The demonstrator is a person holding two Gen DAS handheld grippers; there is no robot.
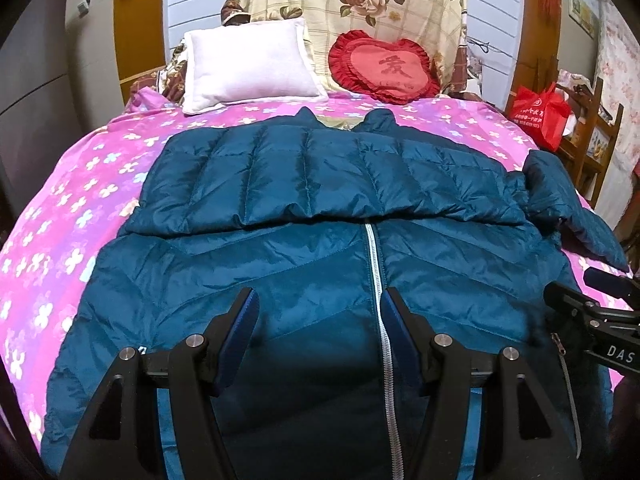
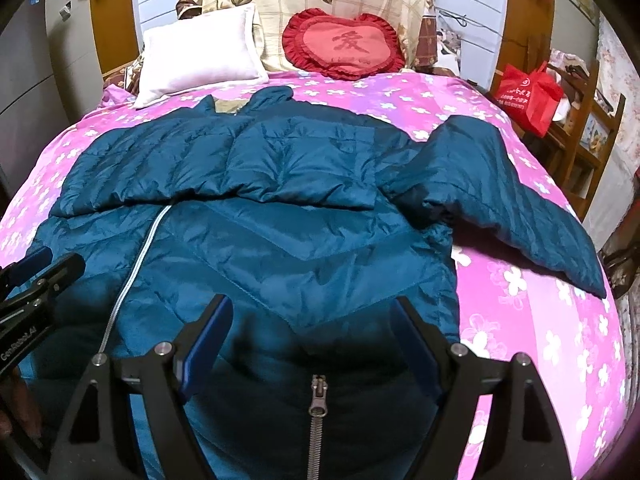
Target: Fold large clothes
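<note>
A teal quilted puffer jacket (image 1: 320, 248) lies front up on the pink flowered bed, zipper (image 1: 376, 264) down its middle. One sleeve is folded across the chest (image 1: 320, 176). The other sleeve (image 2: 500, 196) lies spread out to the right on the bedspread. My left gripper (image 1: 318, 308) is open and empty, just above the jacket's lower front beside the zipper. My right gripper (image 2: 310, 316) is open and empty above the jacket's lower right part, near a pocket zipper pull (image 2: 319, 396). Each gripper shows at the edge of the other's view (image 1: 592, 308) (image 2: 36, 284).
A pink flowered bedspread (image 2: 540, 320) covers the bed. A white pillow (image 1: 248, 64) and a red heart cushion (image 1: 384, 68) lean at the headboard. A red bag (image 1: 544, 114) sits on wooden shelving to the right. A grey wardrobe (image 1: 36, 92) stands at the left.
</note>
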